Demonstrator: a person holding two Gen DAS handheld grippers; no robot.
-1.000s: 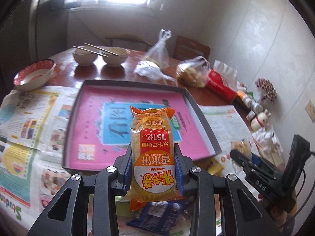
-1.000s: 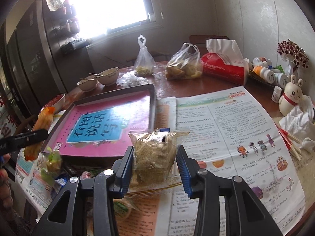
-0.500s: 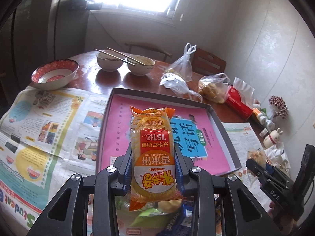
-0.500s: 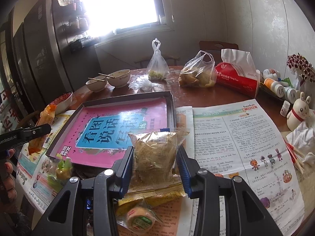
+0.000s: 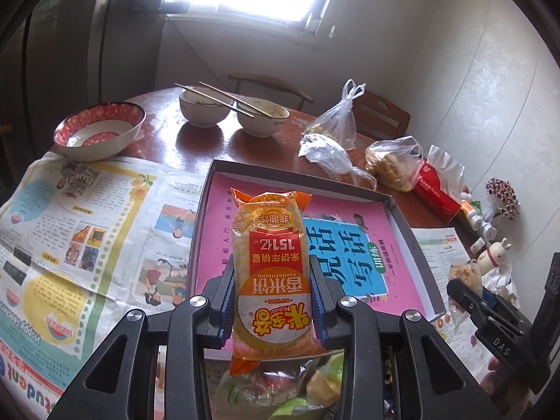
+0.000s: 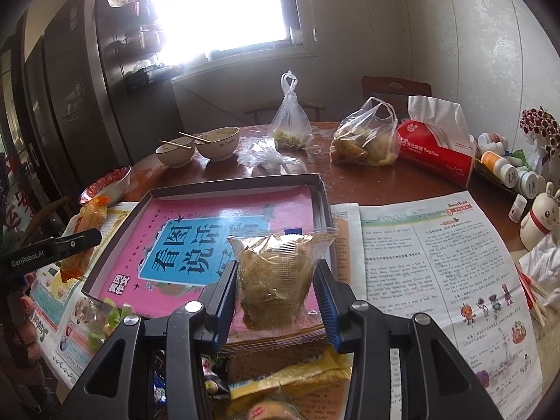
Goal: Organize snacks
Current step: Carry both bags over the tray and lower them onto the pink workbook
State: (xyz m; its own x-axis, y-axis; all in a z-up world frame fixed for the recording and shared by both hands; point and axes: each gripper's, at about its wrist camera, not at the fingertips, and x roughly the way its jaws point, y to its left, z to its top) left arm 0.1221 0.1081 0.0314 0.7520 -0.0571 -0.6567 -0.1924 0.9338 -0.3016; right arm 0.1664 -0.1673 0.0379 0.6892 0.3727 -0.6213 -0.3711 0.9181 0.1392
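left fingers (image 5: 273,301): clamped on orange rice-cracker packet (image 5: 271,269), lower centre | right fingers (image 6: 276,297): gripping clear snack bag (image 6: 276,276) | change: both have drifted toward the tray (image 5: 402,215), now mid-frame | meaning: drop-off comes next

Three bowls (image 5: 99,132) sit on the tabletop (image 5: 168,119), two of them with chopsticks (image 5: 224,99) laid across. There are three plastic bags (image 6: 365,138), one shallow box (image 5: 413,241), one red tissue pack (image 6: 435,150) and one rabbit figurine (image 6: 540,215). Two held snack packets: one orange (image 5: 273,273), one clear (image 6: 276,280).
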